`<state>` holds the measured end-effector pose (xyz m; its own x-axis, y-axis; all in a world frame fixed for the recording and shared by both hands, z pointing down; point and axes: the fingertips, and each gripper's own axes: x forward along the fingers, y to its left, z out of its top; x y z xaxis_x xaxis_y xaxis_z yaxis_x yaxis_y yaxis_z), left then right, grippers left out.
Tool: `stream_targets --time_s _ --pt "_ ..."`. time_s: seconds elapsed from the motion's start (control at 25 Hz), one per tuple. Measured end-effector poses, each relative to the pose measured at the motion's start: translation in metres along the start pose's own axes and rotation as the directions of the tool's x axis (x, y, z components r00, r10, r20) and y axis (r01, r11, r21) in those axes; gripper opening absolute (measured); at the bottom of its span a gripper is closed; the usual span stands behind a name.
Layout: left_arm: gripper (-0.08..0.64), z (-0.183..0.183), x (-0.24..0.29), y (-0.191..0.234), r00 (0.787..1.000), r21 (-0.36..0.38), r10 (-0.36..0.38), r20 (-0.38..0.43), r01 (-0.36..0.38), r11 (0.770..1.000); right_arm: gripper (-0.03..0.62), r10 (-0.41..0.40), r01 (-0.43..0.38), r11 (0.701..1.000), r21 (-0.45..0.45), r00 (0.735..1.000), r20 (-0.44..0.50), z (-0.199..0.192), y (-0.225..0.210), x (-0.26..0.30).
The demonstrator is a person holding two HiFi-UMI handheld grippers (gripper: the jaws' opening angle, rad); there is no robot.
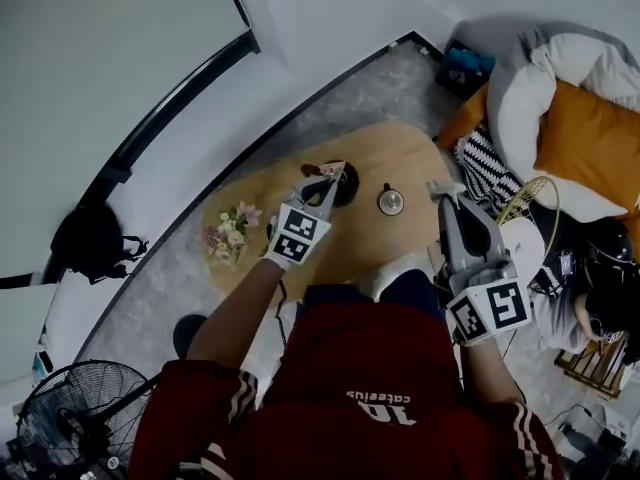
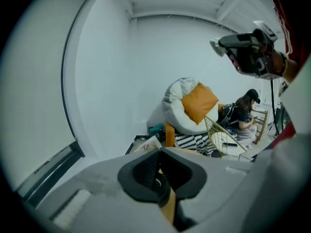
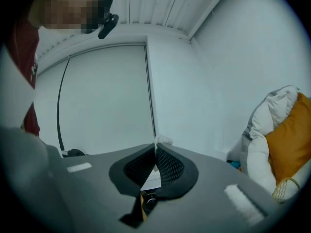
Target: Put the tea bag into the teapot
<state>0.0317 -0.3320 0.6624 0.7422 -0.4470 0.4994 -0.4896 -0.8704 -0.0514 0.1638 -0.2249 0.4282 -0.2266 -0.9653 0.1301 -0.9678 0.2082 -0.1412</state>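
A black teapot (image 1: pixel 347 190) stands open on the oval wooden table (image 1: pixel 300 243), and its lid (image 1: pixel 390 201) lies just to its right. My left gripper (image 1: pixel 328 180) (image 2: pixel 158 152) hovers right over the pot's left side, shut on a pale tea bag packet (image 1: pixel 333 171) (image 2: pixel 146 143) that sticks out past the fingertips. Further right, my right gripper (image 1: pixel 444 192) (image 3: pixel 155 149) is raised off the table's right end, shut on a small white scrap (image 3: pixel 163 141) at its tips.
A small bunch of flowers (image 1: pixel 230 233) lies on the table's left end. Right of the table are a white beanbag with an orange cushion (image 1: pixel 585 133), a yellow wire chair (image 1: pixel 530 203), a white side table (image 1: pixel 525 243) and a seated person (image 1: pixel 600 313). A fan (image 1: pixel 70 418) stands at lower left.
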Motion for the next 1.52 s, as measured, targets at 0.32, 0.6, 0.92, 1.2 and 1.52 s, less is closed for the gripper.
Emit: stream_targets --time_s 0.32,0.6,0.92,1.2,1.52 --pt "0.003 -0.062 0.056 0.015 0.994 -0.050 -0.013 -0.109 0.008 0.999 0.003 -0.051 0.051 0.999 -0.005 0.998 -0.048 -0.016 -0.012 -0.003" --pt "0.003 -0.093 0.085 0.020 0.981 -0.070 -0.024 -0.192 0.011 0.998 0.003 -0.090 0.090 0.996 -0.004 0.994 -0.060 -0.021 -0.023 -0.007" --pt "0.027 -0.103 0.093 0.022 0.978 -0.064 -0.031 -0.206 0.018 0.998 0.003 -0.102 0.102 0.995 -0.012 0.993 -0.067 -0.024 -0.025 -0.008" --pt "0.098 -0.100 0.090 0.025 0.981 -0.073 -0.030 -0.194 0.016 0.997 0.003 -0.095 0.094 0.995 -0.010 0.993 -0.068 -0.024 -0.022 -0.004" --pt "0.100 -0.082 0.073 0.023 0.986 -0.089 -0.020 -0.168 0.005 0.996 0.003 -0.066 0.065 0.998 -0.018 0.996 -0.066 -0.009 -0.014 -0.001"
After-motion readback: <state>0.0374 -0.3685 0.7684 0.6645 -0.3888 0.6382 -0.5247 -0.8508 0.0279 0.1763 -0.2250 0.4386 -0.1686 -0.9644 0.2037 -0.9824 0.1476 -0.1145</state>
